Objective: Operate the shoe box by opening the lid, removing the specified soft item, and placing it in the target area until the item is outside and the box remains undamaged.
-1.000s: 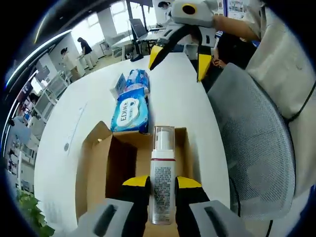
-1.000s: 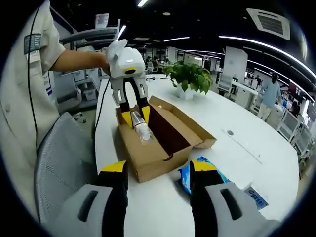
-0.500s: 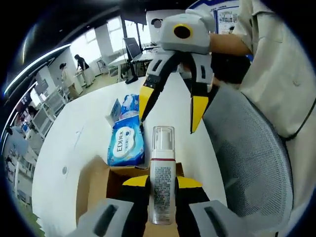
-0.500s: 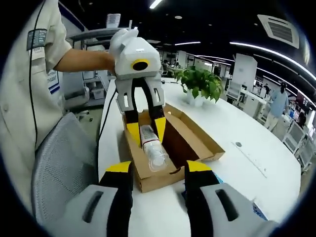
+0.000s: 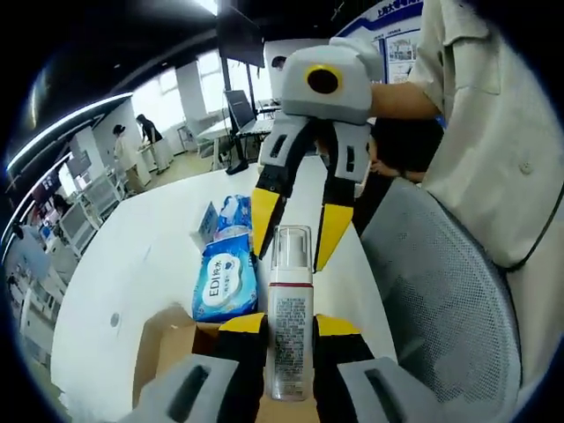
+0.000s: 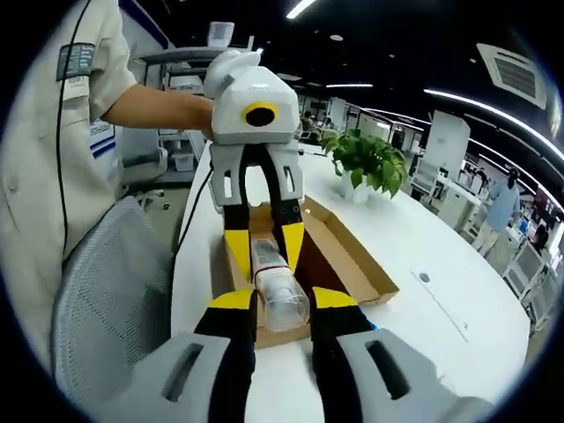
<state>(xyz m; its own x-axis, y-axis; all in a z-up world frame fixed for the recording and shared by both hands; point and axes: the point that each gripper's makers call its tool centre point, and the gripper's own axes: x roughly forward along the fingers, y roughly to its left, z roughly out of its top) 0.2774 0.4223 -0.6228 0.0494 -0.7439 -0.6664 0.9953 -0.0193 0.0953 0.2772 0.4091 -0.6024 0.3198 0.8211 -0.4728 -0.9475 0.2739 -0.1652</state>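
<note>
Now the big white counter point(image 6: 423, 256) fills most of the scene, with a grey mesh chair point(image 5: 441, 291) just beside it. On the counter sits the brown shoe box point(image 6: 344, 256), open on top, with dark inside walls. I cannot tell if anything lies in it.

Above the near end of the box is a tall pump bottle point(image 5: 289, 322), white with a clear cap point(image 6: 284, 304). The left tongs point(image 5: 289, 339) are closed tight on its body. Its long side runs straight along those tongs, and the clear cap points away from them, toward the right tongs point(image 6: 280, 313). The right tongs' yellow tips sit on each side of the cap, close to it, but I cannot tell if they squeeze it.

The left gripper view shows blue tissue packs point(image 5: 227, 278) lying on the counter just past the box. The right gripper view shows a green plant point(image 6: 370, 163) at the far end of the counter.
</note>
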